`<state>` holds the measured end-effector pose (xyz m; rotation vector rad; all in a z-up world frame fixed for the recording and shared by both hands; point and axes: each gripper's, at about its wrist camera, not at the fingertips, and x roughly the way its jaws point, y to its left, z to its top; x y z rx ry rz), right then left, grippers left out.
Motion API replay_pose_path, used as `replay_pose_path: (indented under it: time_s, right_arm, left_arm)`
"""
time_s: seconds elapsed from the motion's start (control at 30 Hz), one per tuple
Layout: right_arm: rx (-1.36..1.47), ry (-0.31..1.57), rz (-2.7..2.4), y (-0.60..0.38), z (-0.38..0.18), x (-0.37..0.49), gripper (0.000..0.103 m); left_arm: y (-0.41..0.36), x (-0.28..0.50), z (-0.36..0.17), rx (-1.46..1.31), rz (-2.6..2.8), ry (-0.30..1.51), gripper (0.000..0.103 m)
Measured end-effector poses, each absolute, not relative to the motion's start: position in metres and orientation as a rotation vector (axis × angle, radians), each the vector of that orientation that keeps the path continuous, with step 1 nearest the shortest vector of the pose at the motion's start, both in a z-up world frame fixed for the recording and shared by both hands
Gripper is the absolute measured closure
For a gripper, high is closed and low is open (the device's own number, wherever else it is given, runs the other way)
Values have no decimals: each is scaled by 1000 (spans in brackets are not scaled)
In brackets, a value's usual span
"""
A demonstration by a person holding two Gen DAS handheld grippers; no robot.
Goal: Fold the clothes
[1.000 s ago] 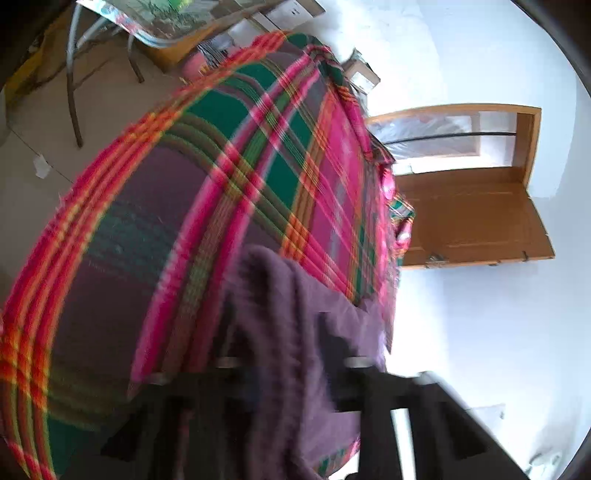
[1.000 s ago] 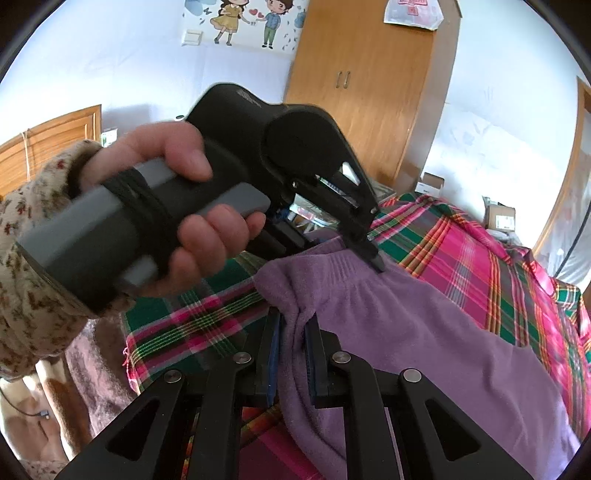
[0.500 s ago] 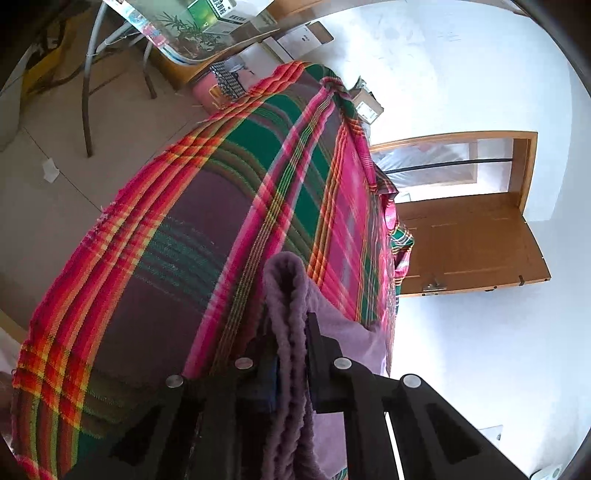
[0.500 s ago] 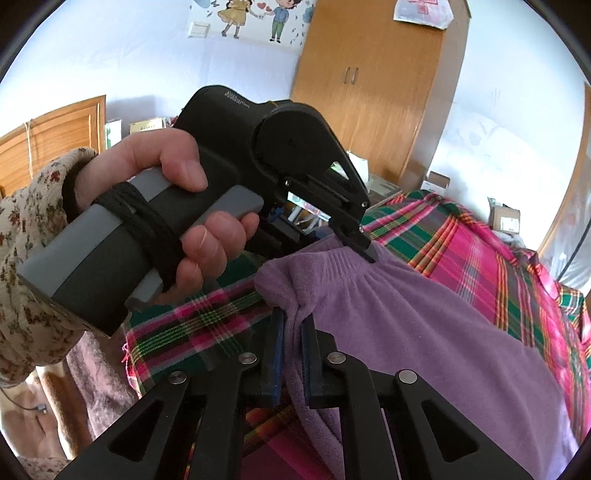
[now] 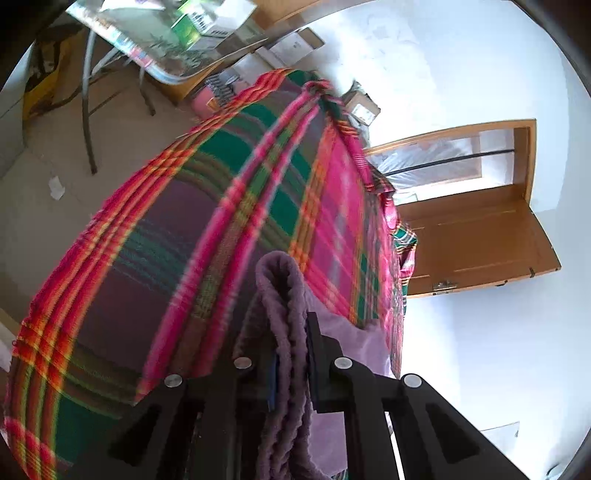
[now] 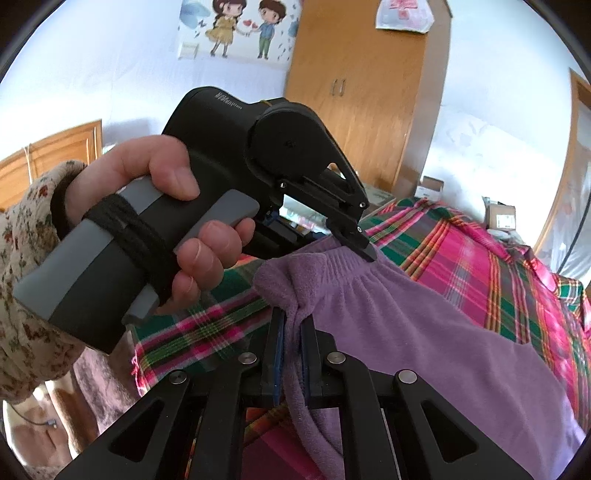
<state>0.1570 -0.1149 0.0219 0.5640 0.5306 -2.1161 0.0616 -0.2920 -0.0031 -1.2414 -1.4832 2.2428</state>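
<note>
A purple fleece garment with a gathered elastic waistband lies over a pink, green and orange plaid cloth. My right gripper is shut on one end of the waistband. My left gripper, seen from the right wrist view in a person's hand, pinches the waistband a little further along. From the left wrist the purple garment rises as a fold between the shut left gripper, with the plaid cloth spread beyond it.
A wooden wardrobe and a cartoon wall sticker stand behind. A wooden door sits to the right in the left wrist view. A metal-legged table and boxes stand past the cloth's far end.
Both grippers have kept hold of the waistband while lifting it slightly. The left wrist view has swung, showing more of the table and floor; the garment fold now stands more upright.
</note>
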Motion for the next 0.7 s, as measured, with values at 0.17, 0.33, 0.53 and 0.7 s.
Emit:
replay_pose_path:
  time_s: [0.17,0.33,0.53,0.7]
  right_arm:
    - [527,483,-2148,-99,38,167,95]
    - [499,423,-2178,-80,55,174,95]
    - [457,336,-2236,-47,79,182,95]
    - [427,269,-2290,-17,91,184,95]
  left_arm:
    - [-278,59,19,-1207,2278,-1429,91]
    - [-264,58,41,-1178,2301,-1380,91]
    - [-241,58,70,-1121,2314,-1315,90]
    - [-217,53,87,-1074,2297,-1287,90]
